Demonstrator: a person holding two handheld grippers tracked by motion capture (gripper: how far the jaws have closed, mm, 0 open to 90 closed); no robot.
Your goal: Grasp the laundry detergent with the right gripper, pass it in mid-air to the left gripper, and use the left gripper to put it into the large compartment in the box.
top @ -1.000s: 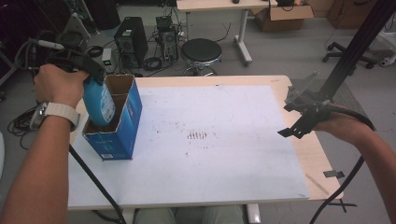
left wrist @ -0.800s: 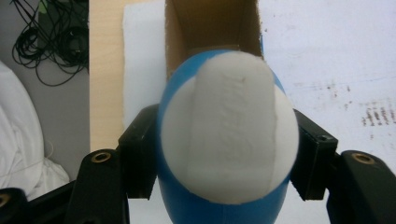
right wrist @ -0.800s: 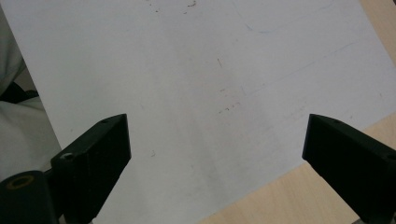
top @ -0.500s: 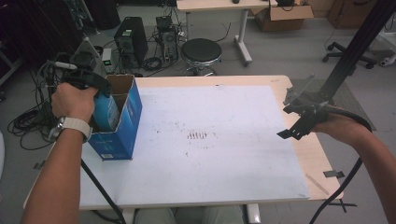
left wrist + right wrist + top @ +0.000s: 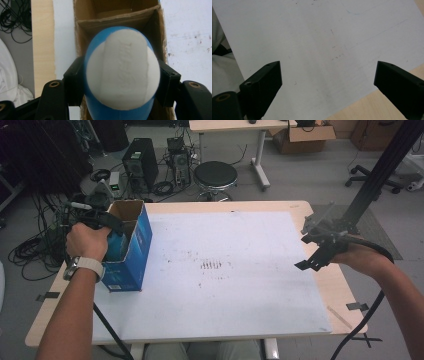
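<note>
Looking down from the high view, you have your left hand over the open top of a blue cardboard box that stands upright at the left side of the white table mat. Your left gripper points down into that box, and the blue bottle it carries sits partly inside the opening, below the rim on the near side. Your right gripper hangs above the mat's right edge, well apart from the box, with its cable trailing back along your forearm. A black round stool stands on the floor beyond the wooden table.

From the left gripper view, the two black jaws are clamped on the sides of the blue bottle, whose broad white end faces the camera (it looks like a label or base panel, too blurred to read). The pads press against both flanks. Behind the bottle the cardboard box shows its brown inner walls and a cardboard divider across it; I cannot tell which compartment the bottle is entering.

From the right gripper view, your right gripper has its jaws spread wide with nothing between them, and beneath lies the scuffed white mat with a strip of the wooden table at the lower right.
</note>
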